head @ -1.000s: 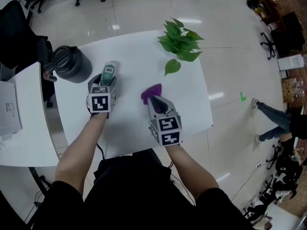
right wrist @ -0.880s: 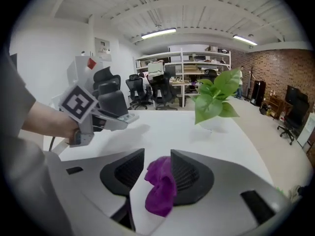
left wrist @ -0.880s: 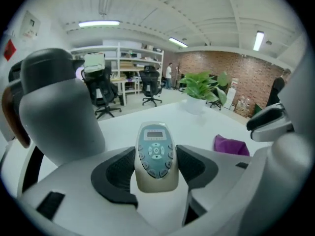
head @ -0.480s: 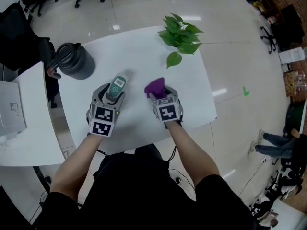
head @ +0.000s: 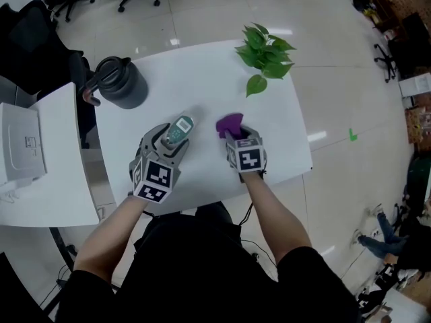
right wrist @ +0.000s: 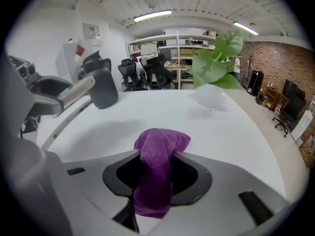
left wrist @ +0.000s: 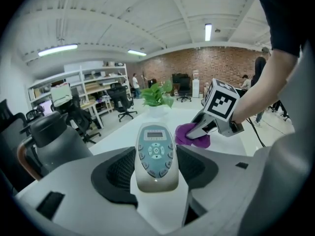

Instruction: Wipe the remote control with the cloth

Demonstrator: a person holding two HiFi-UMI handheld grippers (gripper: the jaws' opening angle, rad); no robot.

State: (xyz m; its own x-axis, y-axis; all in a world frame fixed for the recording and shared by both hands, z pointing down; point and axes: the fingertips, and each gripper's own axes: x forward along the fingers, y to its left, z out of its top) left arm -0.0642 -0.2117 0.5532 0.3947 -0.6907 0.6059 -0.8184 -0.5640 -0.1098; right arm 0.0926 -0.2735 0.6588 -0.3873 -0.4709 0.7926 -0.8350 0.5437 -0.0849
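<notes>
Purple cloth (head: 229, 122) bunched between the closing jaws of right hand-held gripper (head: 237, 135). Left hand-held gripper (head: 170, 141) clamps remote control (head: 179, 128) over tabletop (head: 195, 73), buttons up, long axis pointing away. The cloth is just right of it, not touching.

The remote control (head: 180, 126) is a pale grey, rounded handset with a teal face, a small display near its top and a cluster of buttons below. It sits face up, its sides clamped between the left gripper's (head: 172, 140) jaws, with its top aimed toward one o'clock. At its three o'clock, just apart, the purple cloth (head: 229, 122) is bunched into a wad between the closing jaws of the right gripper (head: 236, 134), with a tail hanging behind them.
</notes>
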